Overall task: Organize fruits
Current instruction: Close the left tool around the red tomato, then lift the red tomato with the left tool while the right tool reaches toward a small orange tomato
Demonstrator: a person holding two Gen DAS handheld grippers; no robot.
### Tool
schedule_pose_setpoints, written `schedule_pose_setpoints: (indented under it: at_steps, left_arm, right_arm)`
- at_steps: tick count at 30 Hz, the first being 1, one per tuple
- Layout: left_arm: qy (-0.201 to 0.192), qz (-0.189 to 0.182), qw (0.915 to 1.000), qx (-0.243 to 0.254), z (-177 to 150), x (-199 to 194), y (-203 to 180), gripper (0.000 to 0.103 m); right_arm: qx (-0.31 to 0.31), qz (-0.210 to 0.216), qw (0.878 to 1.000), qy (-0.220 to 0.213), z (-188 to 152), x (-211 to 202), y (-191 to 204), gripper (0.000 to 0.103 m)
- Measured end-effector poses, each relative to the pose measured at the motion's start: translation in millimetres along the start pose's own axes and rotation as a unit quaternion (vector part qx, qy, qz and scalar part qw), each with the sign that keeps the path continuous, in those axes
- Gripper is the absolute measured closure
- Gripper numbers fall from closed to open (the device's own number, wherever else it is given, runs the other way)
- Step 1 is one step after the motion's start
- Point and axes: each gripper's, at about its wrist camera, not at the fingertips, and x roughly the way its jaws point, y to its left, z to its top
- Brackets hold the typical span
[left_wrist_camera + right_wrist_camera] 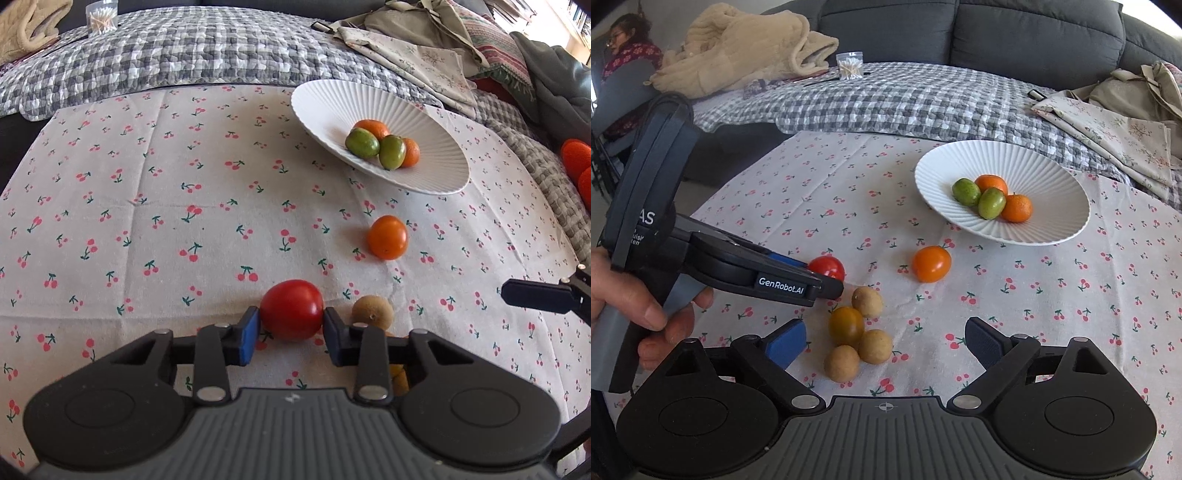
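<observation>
My left gripper [291,325] is shut on a red tomato [291,309] low over the cherry-print cloth; the tomato also shows in the right wrist view [827,267]. A white ribbed plate [332,99] holds two green fruits and two oranges [1016,207]. An orange tomato [388,237] lies on the cloth between the plate and my left gripper. A dark yellow tomato [846,325] and three brown round fruits [875,346] lie close together. My right gripper [886,347] is open and empty, just above and right of that cluster.
The cherry cloth [1071,295] lies over a grey checked quilt [886,99]. Folded fabrics [1115,122] lie at back right, a beige blanket [746,40] and a cotton swab box [850,66] at the back. A person [624,51] sits far left.
</observation>
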Motion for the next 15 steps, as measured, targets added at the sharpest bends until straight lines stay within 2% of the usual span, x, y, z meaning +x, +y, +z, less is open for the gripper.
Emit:
schedule_pose_setpoints:
  at_steps: [9, 15]
  left_arm:
    - [0.004, 0.036, 0.9985, -0.042, 3, -9, 21, 0.068]
    - [0.0, 0.047, 0.9972, -0.058, 4, -13, 31, 0.068]
  right_arm:
    - [-0.031, 0.017, 0.999, 0.008, 1, 24, 14, 0.034]
    - [-0.069, 0.017, 0.997, 0.019, 0, 41, 29, 0.05]
